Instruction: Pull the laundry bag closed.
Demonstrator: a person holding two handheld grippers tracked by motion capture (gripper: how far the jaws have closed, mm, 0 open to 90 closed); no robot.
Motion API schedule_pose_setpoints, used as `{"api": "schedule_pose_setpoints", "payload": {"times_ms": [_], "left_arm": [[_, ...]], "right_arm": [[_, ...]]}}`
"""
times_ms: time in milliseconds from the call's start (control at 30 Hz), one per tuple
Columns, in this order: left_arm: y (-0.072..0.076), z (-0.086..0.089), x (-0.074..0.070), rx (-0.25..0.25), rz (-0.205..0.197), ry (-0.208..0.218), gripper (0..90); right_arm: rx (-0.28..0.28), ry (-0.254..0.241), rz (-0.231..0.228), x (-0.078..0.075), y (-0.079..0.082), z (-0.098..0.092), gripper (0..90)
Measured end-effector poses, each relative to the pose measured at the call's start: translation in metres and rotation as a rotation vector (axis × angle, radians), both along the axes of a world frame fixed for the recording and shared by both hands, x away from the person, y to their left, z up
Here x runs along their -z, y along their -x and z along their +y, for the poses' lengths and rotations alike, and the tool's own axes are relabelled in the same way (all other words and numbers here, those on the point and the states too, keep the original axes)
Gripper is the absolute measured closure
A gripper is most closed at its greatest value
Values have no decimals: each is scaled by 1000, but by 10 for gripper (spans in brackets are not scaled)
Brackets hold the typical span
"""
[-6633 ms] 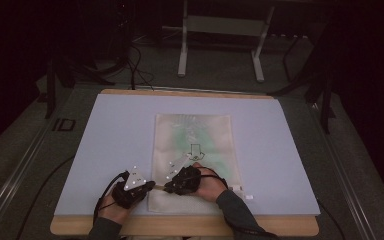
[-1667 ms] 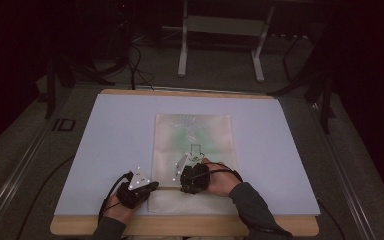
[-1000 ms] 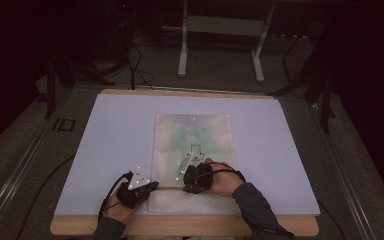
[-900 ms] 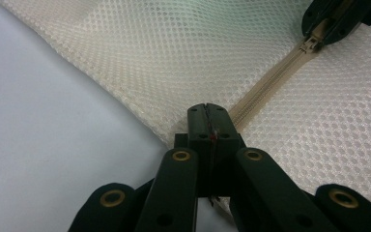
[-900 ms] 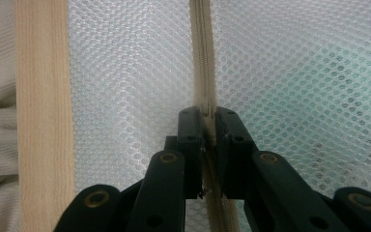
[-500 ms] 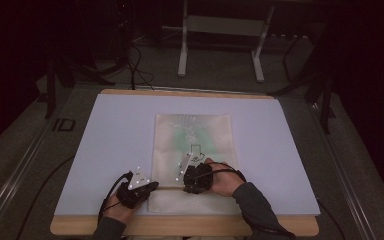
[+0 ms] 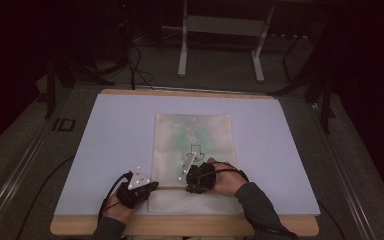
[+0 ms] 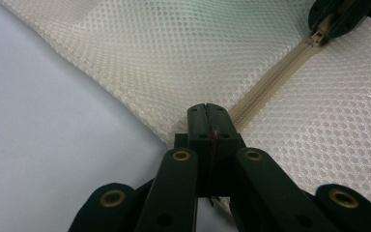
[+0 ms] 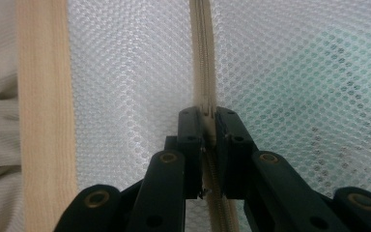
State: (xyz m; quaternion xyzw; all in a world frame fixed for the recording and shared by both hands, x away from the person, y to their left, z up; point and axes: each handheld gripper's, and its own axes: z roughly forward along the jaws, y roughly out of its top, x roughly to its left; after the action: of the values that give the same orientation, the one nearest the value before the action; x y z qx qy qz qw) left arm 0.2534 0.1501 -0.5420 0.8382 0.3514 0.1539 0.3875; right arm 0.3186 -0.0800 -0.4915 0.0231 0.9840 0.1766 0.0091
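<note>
The mesh bag point(image 7: 192, 150) is laid flat mid-counter point(image 7: 105, 140), its near left edge pinched by the left gripper point(image 8: 207, 113). The zipper point(image 9: 204, 58) (beige, running along the mesh) is clamped by the right gripper point(image 9: 208, 118), fingers closed on its pull.

The mesh bag point(image 7: 192, 150) is a pale cream with a fine honeycomb pattern of tiny holes all over, plus a washed-out green patch showing through around its middle, and its zipper point(image 8: 280, 65) is a slightly darker beige, same as the tan strip point(image 9: 41, 111) along the edge. Both tools, left point(image 8: 206, 112) and right point(image 9: 206, 126), are plain black with small brass-coloured rivets, and the left one carries a grey plate dotted with white spots. The desk point(image 7: 115, 130) has a light lavender-white top with a wood-coloured rim, and the floor around it is dull grey.
</note>
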Motion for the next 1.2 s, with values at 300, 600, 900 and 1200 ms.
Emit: {"api": "schedule_pose_setpoints", "payload": {"times_ms": [300, 600, 900, 1200], "left_arm": [[0, 0, 0, 0, 1, 0, 895], [0, 0, 0, 0, 3, 0, 895], [0, 0, 0, 0, 3, 0, 895], [0, 0, 0, 0, 5, 2, 895]], "right_arm": [[0, 5, 0, -1, 0, -3, 821], [10, 16, -5, -3, -1, -11, 821], [20, 25, -3, -4, -1, -20, 821], [30, 24, -5, -5, -1, -28, 821]]}}
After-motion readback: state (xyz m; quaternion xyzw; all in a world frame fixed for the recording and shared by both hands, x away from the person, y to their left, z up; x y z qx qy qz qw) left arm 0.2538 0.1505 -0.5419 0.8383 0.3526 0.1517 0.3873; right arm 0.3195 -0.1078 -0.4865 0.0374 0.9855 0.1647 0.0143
